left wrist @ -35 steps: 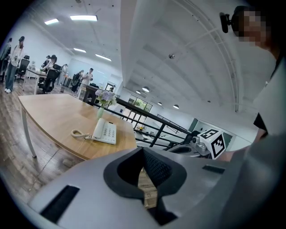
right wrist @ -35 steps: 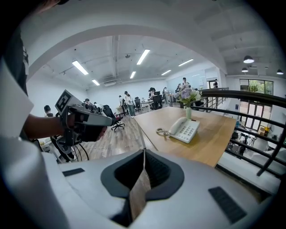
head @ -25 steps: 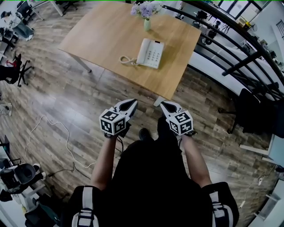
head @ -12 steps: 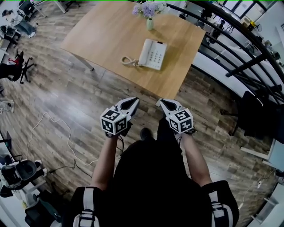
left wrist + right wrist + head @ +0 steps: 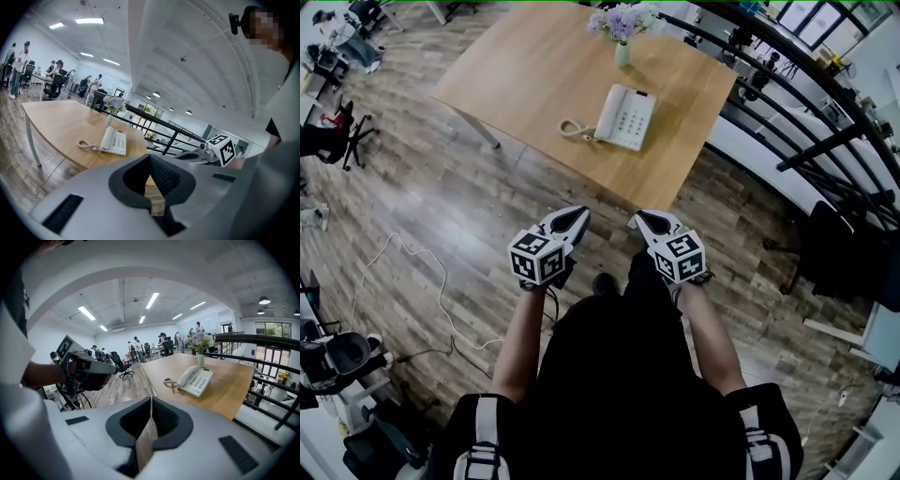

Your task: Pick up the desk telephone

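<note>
Both grippers are held low over the wooden floor, side by side, just short of the table's near corner.

- Left gripper: jaws pressed together, nothing between them.
- Right gripper: likewise clenched and empty.
- Desk telephone: white, lies flat on the table top, well apart from both grippers. It is ahead of them, roughly in line with the gap between them.
- Coiled cord: lies on the wood at the phone's left side.
- Handset: appears to sit in its cradle, but it is small in every view.
- Vase of purple flowers: stands beyond the phone, near the far edge.
</note>
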The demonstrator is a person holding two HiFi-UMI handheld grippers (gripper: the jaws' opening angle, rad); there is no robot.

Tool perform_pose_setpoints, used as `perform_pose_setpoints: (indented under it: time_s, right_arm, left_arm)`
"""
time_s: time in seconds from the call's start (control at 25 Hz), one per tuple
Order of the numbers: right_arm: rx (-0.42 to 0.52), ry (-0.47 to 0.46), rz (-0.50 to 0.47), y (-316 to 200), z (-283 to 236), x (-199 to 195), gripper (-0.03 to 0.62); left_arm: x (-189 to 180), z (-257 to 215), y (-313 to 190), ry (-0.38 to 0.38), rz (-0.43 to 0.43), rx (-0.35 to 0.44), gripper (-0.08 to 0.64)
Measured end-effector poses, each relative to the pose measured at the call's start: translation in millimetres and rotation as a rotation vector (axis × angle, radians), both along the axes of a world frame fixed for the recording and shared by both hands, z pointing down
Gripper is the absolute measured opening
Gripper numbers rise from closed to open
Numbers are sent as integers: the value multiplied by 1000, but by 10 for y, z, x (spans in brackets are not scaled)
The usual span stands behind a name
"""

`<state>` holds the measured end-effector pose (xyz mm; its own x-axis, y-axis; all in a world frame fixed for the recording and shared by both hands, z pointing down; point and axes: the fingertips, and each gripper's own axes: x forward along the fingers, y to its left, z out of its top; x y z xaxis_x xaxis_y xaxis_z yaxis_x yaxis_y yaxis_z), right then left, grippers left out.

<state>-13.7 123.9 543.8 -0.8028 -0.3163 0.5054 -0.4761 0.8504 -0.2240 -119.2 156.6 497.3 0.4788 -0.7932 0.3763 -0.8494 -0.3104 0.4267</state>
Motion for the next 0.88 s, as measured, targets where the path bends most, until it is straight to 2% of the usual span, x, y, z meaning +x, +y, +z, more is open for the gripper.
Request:
perform_pose_setpoints:
  time_s: [0.2,0.48,0.88]
  right_arm:
    - [-8,9,18,-71,34,157,26]
    - [-32,1,-13,-286,94,107,26]
    - [-33,-14,-72,-1008,45,97,26]
  left_arm:
    - [117,-27,-50,-3,14,3,21]
    - [96,43,-218,-9,-18,-28,21]
    - [87,-27,-861,-20,-93,-19,21]
